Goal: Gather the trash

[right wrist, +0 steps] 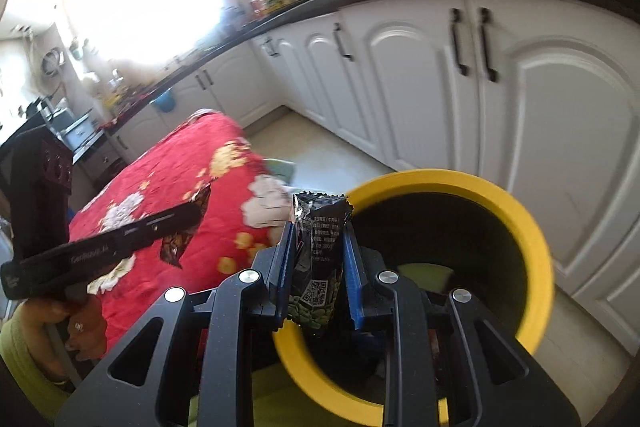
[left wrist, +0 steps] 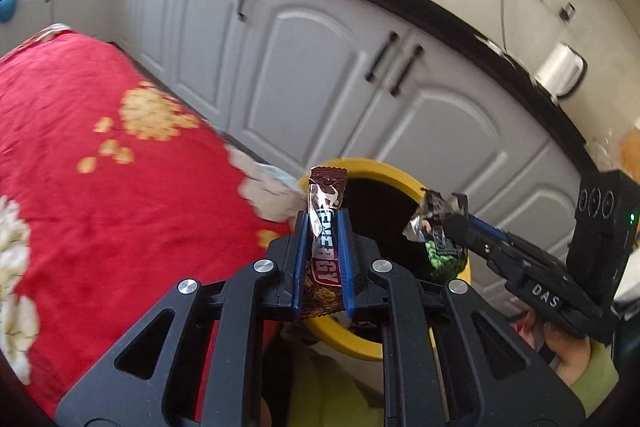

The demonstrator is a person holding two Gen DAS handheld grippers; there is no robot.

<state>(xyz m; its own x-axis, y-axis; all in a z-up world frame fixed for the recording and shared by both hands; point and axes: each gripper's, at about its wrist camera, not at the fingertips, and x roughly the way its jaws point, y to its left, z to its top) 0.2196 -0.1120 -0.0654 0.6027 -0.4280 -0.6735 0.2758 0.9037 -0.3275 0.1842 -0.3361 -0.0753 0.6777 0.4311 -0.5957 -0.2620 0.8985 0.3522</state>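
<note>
Trash here is two snack wrappers, one in each gripper. The left gripper is clamping a brown energy-bar wrapper between its blue pads, and the wrapper is standing upright above the fingertips. The right gripper is gripping a black and green snack packet in the same way. Both wrappers are hanging near the yellow-rimmed bin; in the right wrist view its dark opening is lying at about 3 o'clock from the packet, just beside it.

Such wrappers are probably very light, thin and crinkly, with a slippery foil surface. They are bending easily, so a hold across the flat middle, as now, seems safest. There is little to break.

Counted: two grippers, two wrappers, one bin. One red flowered cloth is covering the surface at 9 o'clock, and something pale is lying at its near edge, too blurred to name.
</note>
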